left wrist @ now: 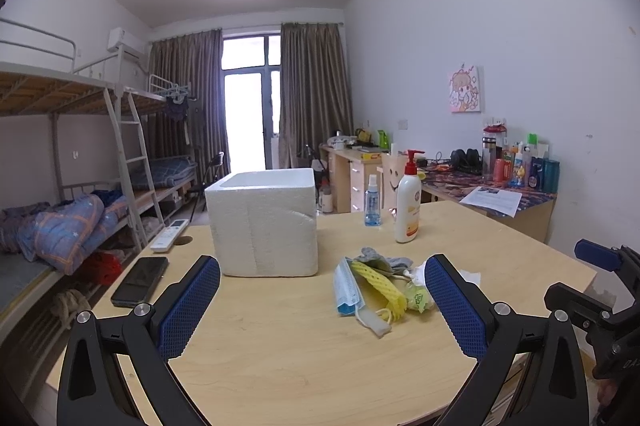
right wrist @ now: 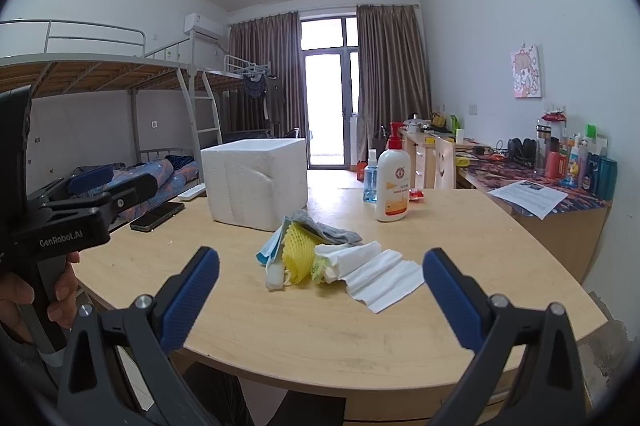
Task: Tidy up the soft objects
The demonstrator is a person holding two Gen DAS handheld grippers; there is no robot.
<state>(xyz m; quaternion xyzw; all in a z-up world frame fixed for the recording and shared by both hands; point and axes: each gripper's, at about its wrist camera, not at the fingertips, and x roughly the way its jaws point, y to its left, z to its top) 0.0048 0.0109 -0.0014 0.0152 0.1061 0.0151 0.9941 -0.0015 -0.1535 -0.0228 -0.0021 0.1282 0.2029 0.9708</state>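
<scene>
Only right wrist view shows unfolded white tissue (right wrist: pixel 380 276).

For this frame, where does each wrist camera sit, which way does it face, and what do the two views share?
Left wrist: on the left gripper, low over the table's near edge, facing the foam box and soft pile; the right gripper shows at right.
Right wrist: on the right gripper, further right, facing the same pile; the left gripper and a hand show at left.
Shared: table, box, pile, lotion bottle, window.
</scene>
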